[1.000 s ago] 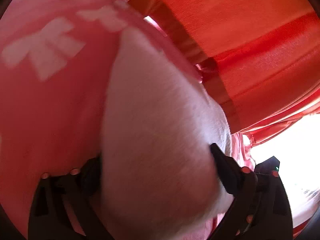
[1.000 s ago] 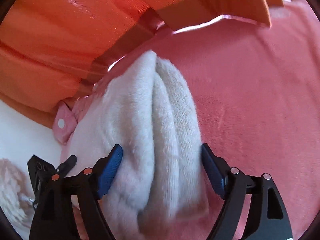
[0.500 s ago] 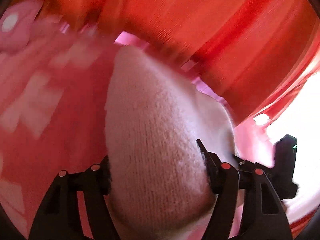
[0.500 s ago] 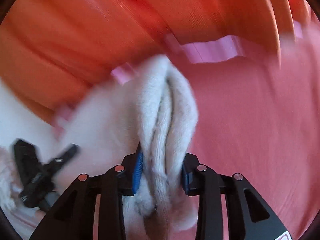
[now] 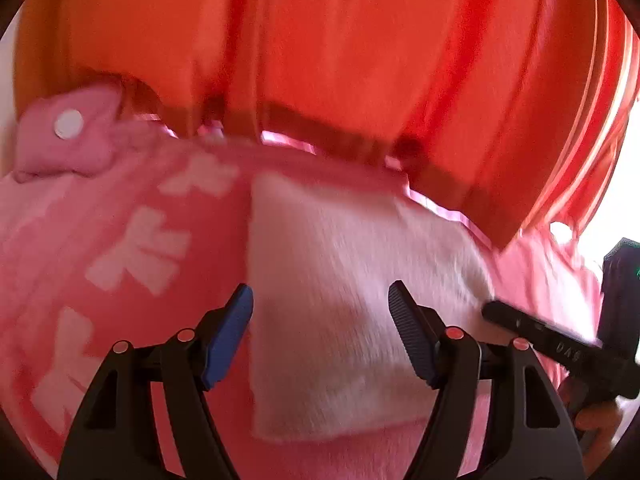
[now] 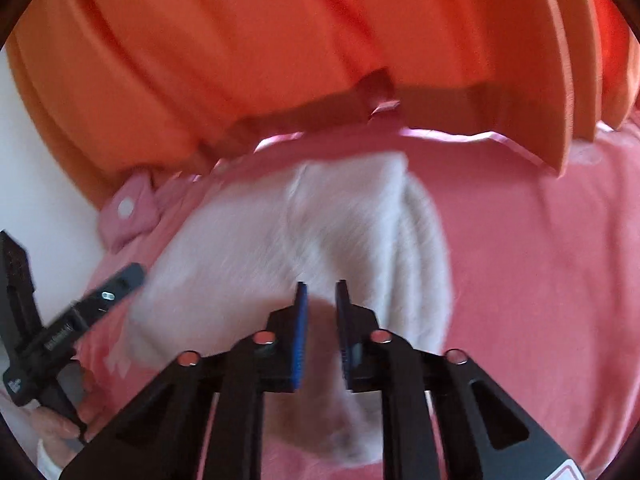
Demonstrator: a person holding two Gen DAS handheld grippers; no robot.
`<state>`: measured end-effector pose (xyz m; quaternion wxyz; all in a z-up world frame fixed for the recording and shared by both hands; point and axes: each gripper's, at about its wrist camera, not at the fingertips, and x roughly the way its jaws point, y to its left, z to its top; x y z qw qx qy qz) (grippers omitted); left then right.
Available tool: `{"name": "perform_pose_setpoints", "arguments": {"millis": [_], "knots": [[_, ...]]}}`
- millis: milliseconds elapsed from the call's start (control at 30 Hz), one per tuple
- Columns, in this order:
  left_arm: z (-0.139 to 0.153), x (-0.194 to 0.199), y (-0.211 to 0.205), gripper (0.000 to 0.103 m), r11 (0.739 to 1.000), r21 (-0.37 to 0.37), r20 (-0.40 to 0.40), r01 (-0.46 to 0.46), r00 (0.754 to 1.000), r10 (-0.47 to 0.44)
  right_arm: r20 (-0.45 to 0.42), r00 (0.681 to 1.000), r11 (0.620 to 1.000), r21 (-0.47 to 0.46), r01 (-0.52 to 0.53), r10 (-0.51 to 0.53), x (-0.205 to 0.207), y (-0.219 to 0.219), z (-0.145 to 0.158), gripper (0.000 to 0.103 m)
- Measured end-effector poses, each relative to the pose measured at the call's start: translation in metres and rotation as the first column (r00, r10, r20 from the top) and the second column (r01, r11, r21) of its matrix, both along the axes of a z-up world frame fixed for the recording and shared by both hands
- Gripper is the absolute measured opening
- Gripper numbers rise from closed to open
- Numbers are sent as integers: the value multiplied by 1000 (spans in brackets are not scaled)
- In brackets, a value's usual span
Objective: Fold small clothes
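Note:
A white knitted garment (image 5: 340, 300) lies folded into a flat rectangle on a pink blanket (image 5: 120, 280). My left gripper (image 5: 322, 328) hovers just above its near half, jaws open and blue pads clear of the knit. In the right wrist view the same garment (image 6: 280, 232) lies beyond my right gripper (image 6: 322, 320). Its jaws are closing and stand almost together, with a slim gap and no cloth clamped that I can see. Motion blur softens both views. One finger (image 5: 520, 324) of the right gripper reaches the garment's right edge.
An orange curtain (image 5: 360, 60) hangs over the blanket's far edge. A pink tab with a white snap (image 5: 68, 136) lies at the far left. A hand (image 6: 52, 424) grips the left tool, whose finger (image 6: 112, 288) is beside the garment. White-patterned blanket (image 6: 540, 280) stretches right.
Both grippers have drawn back and up from the garment and rolled. The left jaws no longer squeeze it; it now lies flat. The right jaws went from wide around the fold to almost together.

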<state>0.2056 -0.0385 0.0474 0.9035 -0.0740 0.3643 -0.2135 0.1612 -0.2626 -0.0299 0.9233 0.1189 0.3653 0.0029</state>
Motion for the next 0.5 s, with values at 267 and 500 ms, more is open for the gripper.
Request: {"name": "perform_pose_setpoints", "arguments": {"millis": [267, 500], "knots": [[-43, 7, 3, 85, 998, 67, -140, 8, 990, 2, -86, 996, 997, -70, -36, 30, 8, 1, -25, 3], [-27, -9, -6, 86, 992, 124, -47, -33, 998, 39, -36, 999, 997, -78, 15, -18, 6, 3, -13, 5]]}}
